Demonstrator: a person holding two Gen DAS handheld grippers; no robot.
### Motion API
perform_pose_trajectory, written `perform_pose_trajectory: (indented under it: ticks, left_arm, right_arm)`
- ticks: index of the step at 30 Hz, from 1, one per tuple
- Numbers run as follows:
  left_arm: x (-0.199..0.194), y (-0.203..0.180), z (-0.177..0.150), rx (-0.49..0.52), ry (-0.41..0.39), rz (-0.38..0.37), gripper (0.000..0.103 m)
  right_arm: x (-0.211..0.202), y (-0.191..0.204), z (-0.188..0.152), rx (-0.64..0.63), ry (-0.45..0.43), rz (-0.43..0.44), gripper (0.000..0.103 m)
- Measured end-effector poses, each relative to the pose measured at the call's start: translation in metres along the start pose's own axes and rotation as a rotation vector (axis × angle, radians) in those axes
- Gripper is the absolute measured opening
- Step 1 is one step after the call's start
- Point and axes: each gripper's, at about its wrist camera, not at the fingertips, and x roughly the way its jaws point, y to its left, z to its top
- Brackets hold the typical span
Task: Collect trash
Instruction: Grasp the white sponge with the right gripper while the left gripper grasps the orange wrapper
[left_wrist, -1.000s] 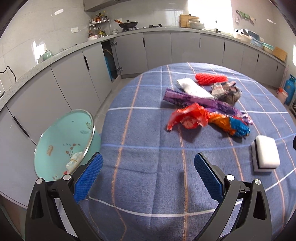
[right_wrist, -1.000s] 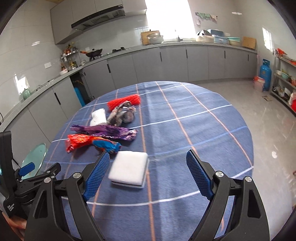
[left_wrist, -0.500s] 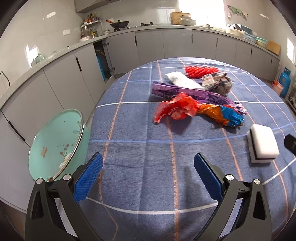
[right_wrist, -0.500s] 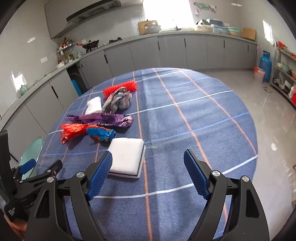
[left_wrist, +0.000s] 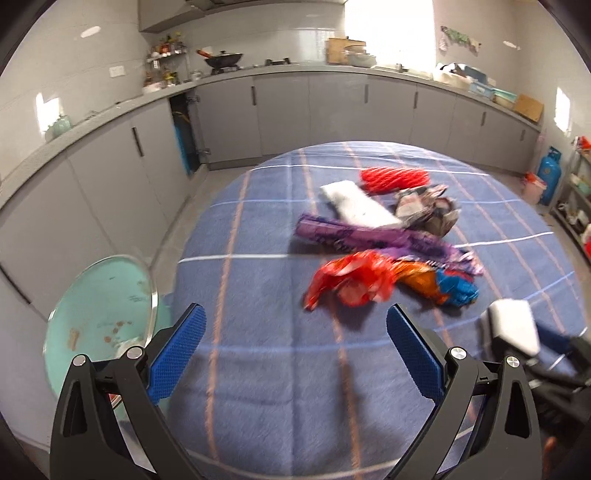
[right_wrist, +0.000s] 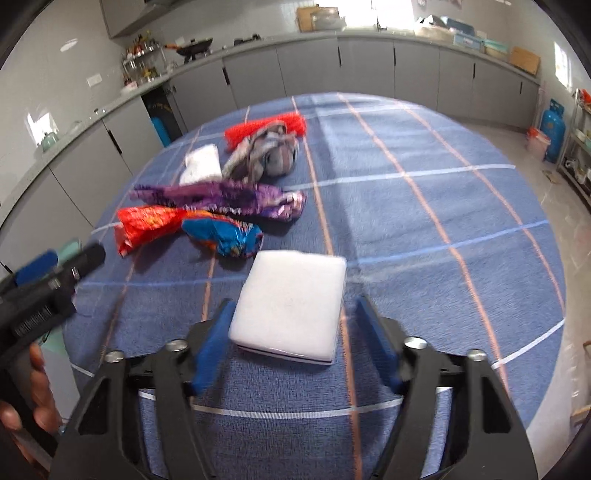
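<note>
Partly blurred, right gripper (right_wrist: 295, 350) straddles the white sponge (right_wrist: 291, 306), untouched.

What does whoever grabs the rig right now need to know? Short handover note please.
Left gripper: open, empty, above the blue plaid tablecloth.
Right gripper: open, straddling the white rectangular sponge block; not closed on it.
On the table: red-orange crumpled wrapper, long purple foil wrapper, white flat packet, red mesh net, grey crumpled bag.
Teal round bin, off the table's left edge, holds some scraps.
Left: all the table litter.
</note>
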Motion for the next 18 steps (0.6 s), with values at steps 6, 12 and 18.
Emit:
perform_pose_trajectory:
  ticks: [6, 12, 18]
  left_arm:
    - [0.018, -0.018, 0.016, 0.030, 0.006, -0.034, 0.096]
    - [0.042, -0.038, 0.029, 0.076, 0.022, -0.066, 0.081]
    - [0.065, -0.041, 0.027, 0.055, 0.100, -0.110, 0.034]
  right_arm:
    - [-0.013, -0.006, 0.005, -0.002, -0.055, -0.004, 0.054]
    - [-0.024, -0.026, 0.019, 0.055, -0.099, -0.025, 0.054]
    - [-0.021, -0.035, 0.020, 0.083, -0.087, -0.026, 0.055]
